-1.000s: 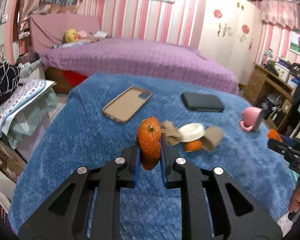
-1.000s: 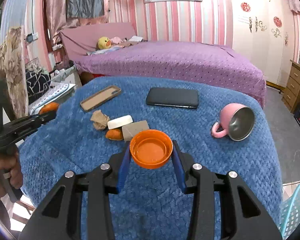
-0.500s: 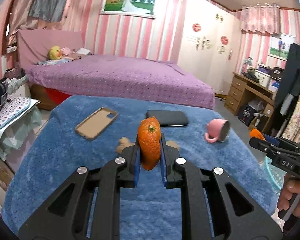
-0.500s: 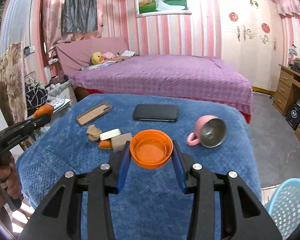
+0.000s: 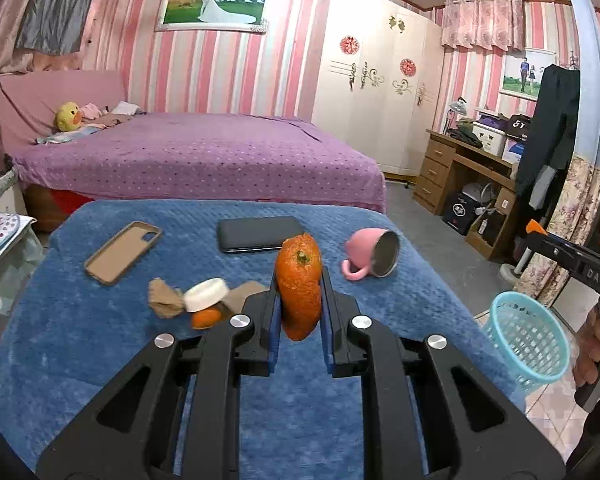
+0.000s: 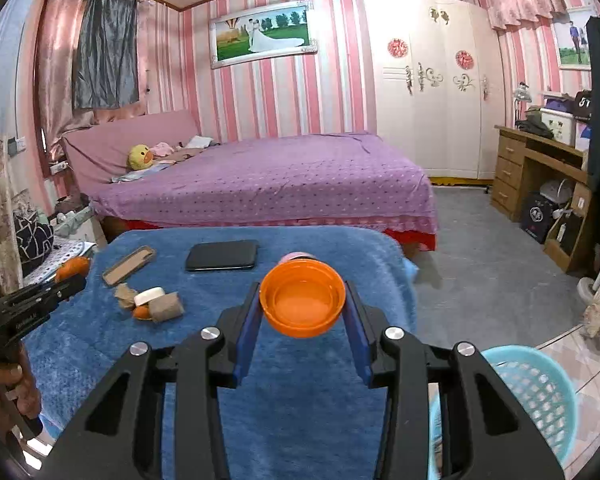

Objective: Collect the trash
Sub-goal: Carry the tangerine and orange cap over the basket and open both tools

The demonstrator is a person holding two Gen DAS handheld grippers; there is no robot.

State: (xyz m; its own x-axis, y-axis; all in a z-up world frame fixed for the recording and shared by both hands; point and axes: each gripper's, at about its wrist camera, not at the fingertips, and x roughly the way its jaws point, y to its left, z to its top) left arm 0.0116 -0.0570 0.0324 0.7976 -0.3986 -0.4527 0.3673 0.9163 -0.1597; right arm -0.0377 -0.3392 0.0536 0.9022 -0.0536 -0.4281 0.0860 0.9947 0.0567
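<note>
The left claw is clamped on a piece of orange peel, held upright above the blue-covered counter. The right claw grips an orange bottle cap (open side toward the camera) above the same counter. Left of the pink mug, a small trash pile lies on the cloth; beyond it are a phone case and a black phone. A light blue basket stands on the floor right of the counter

home bedroom: purple bed, wardrobe, wedding photo.
</note>
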